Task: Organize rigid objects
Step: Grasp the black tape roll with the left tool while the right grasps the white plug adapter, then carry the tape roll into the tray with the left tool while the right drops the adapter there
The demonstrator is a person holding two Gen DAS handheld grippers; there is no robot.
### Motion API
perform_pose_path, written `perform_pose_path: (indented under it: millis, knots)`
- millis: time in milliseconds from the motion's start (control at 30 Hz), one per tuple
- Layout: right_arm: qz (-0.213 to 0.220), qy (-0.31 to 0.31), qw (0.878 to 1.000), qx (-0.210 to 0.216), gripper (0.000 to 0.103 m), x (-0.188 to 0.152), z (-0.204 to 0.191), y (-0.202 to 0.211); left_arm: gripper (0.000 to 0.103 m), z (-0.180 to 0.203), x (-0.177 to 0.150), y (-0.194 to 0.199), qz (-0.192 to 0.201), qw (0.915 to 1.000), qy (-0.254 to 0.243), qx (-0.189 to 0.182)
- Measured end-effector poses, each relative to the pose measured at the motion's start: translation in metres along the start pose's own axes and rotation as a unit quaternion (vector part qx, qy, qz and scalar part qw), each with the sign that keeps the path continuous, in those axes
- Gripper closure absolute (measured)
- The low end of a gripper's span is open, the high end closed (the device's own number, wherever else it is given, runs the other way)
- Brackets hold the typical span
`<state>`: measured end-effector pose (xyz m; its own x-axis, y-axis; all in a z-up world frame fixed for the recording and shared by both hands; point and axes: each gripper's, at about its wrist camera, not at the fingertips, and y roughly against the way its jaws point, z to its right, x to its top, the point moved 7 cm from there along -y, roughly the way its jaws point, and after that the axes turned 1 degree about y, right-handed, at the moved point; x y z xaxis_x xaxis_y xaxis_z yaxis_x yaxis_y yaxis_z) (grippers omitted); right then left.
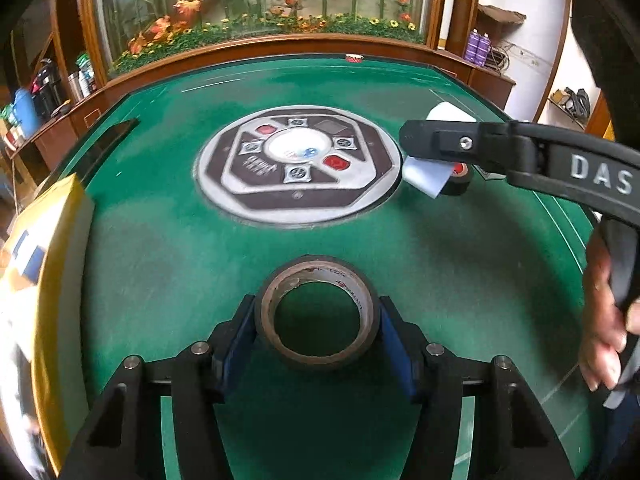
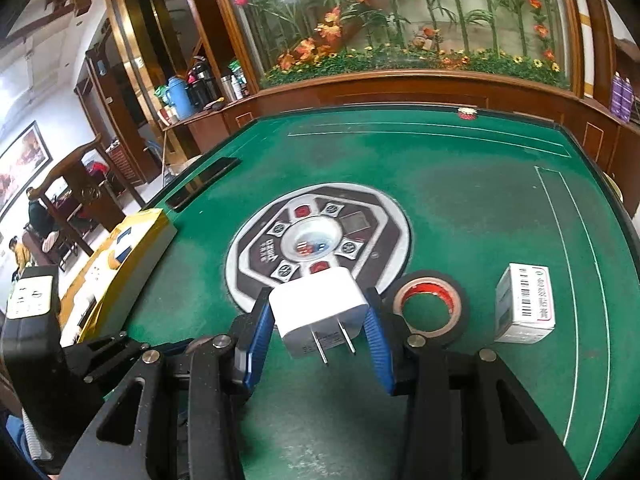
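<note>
At six o'clock in the left wrist view, the left gripper [image 1: 318,334] has its blue pads on either side of a dark tape roll [image 1: 318,312] lying flat on the green table [image 1: 160,248]; the pads meet its outer wall, so the fingers pinch the roll. In the right wrist view, also at six o'clock, the right gripper [image 2: 318,326] pinches a white plug adapter [image 2: 318,306] by its sides, prongs pointing back toward the camera, the body apparently raised off the felt.

To do this step well, I judge each hand should keep its squeeze square across the object. The roll needs even pressure at its widest line, or it may tip or squirt out. The adapter should be carried level toward whatever spot collects the items, likely near the yellow box [image 2: 128,256] at nine o'clock.

Further out, at three o'clock from the adapter, lie a smaller black tape roll with a red core [image 2: 428,306] and, beyond it, a small white carton [image 2: 524,304]. At twelve o'clock sits the table's round centre panel [image 2: 318,246].

Readable writing: "DAS" in raised letters on the right tool's arm in the left view, a barcode and red Chinese characters on the carton, and red print inside the large roll's core, too small to read.
</note>
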<state>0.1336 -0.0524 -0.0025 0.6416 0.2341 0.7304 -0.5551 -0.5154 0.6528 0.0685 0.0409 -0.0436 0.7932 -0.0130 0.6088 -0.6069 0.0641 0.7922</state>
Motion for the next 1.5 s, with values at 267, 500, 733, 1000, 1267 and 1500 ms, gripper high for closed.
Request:
perform_pose_path:
  millis: [267, 500, 733, 1000, 1267, 1500]
  knots:
    - [-0.016, 0.021, 0.999, 0.021, 0.06, -0.011, -0.024, -0.007, 0.041, -0.024, -0.008, 0.028, 0.021, 0.9993, 0.031, -0.001]
    - [-0.014, 0.026, 0.999, 0.029, 0.06, -0.015, -0.033, -0.006, 0.041, -0.042, -0.003, 0.063, 0.059, 0.9968, 0.053, -0.012]
    - [-0.008, 0.031, 0.998, 0.05, 0.06, -0.017, -0.057, 0.0, 0.04, -0.074, -0.006, 0.096, 0.093, 0.9924, 0.081, -0.001]
    - [-0.009, 0.064, 0.99, 0.129, 0.06, -0.027, -0.134, 0.013, 0.04, -0.156, -0.032, 0.124, 0.111, 0.9802, 0.155, 0.051]
    - [-0.031, 0.106, 0.973, 0.202, 0.06, -0.043, -0.217, 0.016, 0.04, -0.229, -0.069, 0.126, 0.104, 0.9633, 0.223, 0.107]
    - [-0.053, 0.147, 0.96, 0.233, 0.06, -0.058, -0.272, 0.01, 0.04, -0.252, -0.093, 0.118, 0.09, 0.9578, 0.245, 0.12]
